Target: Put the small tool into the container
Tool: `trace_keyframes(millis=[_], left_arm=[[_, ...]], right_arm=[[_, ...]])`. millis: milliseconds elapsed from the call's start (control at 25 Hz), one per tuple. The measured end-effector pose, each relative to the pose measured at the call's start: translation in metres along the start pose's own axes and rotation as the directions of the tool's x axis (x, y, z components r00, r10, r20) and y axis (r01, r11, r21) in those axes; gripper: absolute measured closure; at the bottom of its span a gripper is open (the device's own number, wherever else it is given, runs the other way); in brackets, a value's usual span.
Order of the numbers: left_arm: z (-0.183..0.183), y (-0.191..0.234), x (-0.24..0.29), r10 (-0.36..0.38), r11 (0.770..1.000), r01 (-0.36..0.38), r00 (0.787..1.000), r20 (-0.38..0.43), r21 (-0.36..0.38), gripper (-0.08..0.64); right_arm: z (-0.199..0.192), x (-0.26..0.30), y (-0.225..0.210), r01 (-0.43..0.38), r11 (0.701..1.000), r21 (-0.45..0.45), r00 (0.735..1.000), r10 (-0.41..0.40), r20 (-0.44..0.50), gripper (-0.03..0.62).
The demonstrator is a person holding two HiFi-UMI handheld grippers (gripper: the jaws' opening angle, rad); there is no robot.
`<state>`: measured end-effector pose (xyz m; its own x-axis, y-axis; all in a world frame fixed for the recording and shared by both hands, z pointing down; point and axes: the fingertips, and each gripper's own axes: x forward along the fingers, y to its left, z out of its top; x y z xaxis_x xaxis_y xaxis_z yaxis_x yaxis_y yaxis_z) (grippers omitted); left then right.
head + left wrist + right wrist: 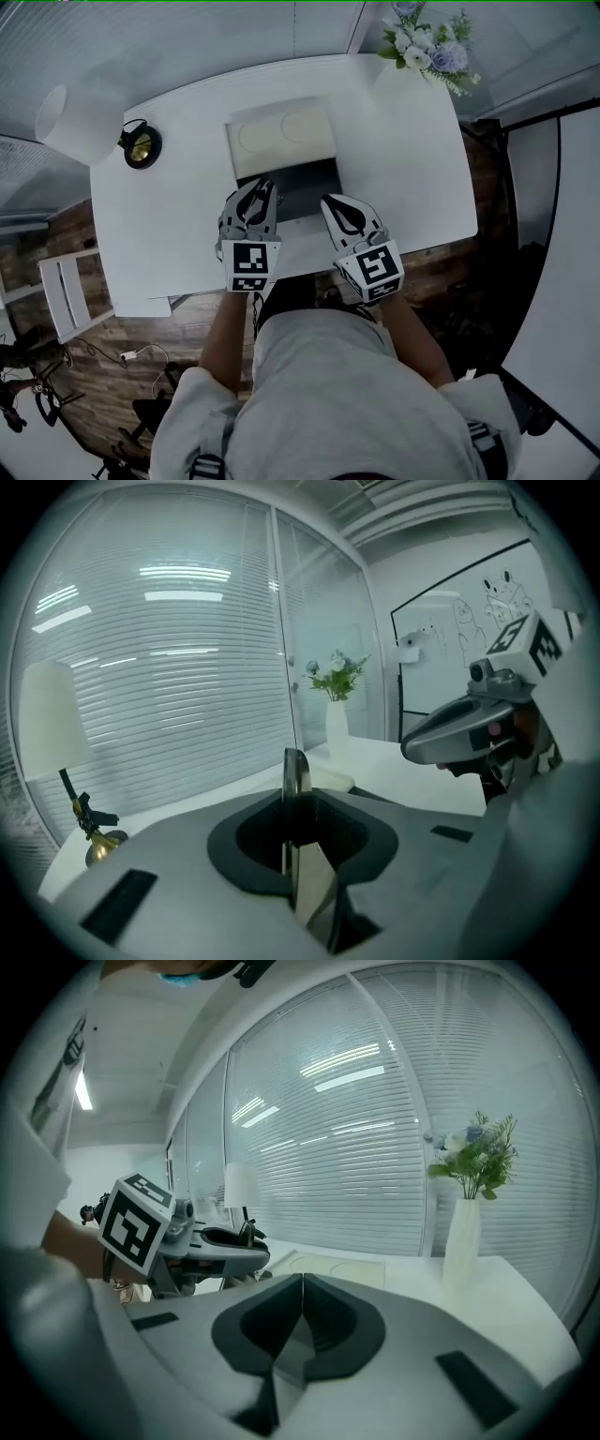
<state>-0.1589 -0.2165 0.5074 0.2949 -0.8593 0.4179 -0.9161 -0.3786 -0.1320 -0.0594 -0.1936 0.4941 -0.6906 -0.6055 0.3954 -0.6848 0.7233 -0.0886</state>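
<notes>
Two hand-held grippers hover side by side over the near edge of a white counter [169, 234], in front of the person's grey top. The left hand-held gripper [257, 190] is clamped on the small tool [297, 772], a thin, flat strip of shiny metal that stands up between its jaws. The right hand-held gripper [340, 204] has its jaws pressed together with nothing between them.

Just beyond both sits the container [298, 184], its dark inside open. A cream lid [281, 136] with two round shapes pressed into it lies against its far side. At the far left of the counter is a lamp [71, 123] with a white shade and a black and gold base. At the far right is a vase [427, 49] of pale flowers.

Below the counter the floor [103, 347] is wood-patterned, with a white chair [70, 292] to the left and cables [131, 356] trailing nearby. Beyond the counter a glass wall carries horizontal blinds [375, 1138]. A whiteboard [469, 611] with drawings hangs to the right.

From the head view the tool cannot be made out in the left jaws, and the container's depth and contents are unclear.
</notes>
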Motion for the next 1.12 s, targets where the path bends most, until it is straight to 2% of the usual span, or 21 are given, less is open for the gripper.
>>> trace_keyframes(millis=[160,720,1120], left_arm=[[-0.008,-0.003,0.007,-0.021,0.998,0.022,1.0,-0.019,0.067,0.483],[0.008,-0.019,0.027,-0.098,0.989,0.097,0.995,0.006,0.107,0.483],[-0.008,-0.028,0.036,-0.127,0.974,0.134,0.991,-0.045,0.183,0.483]], right_arm=[[-0.003,0.004,0.003,0.0,1.0,0.003,1.0,0.0,-0.005,0.568],[-0.005,0.0,-0.004,0.044,0.999,0.019,0.999,-0.043,-0.01,0.568],[-0.01,-0.004,-0.01,0.075,0.997,0.032,0.997,-0.074,-0.016,0.568]])
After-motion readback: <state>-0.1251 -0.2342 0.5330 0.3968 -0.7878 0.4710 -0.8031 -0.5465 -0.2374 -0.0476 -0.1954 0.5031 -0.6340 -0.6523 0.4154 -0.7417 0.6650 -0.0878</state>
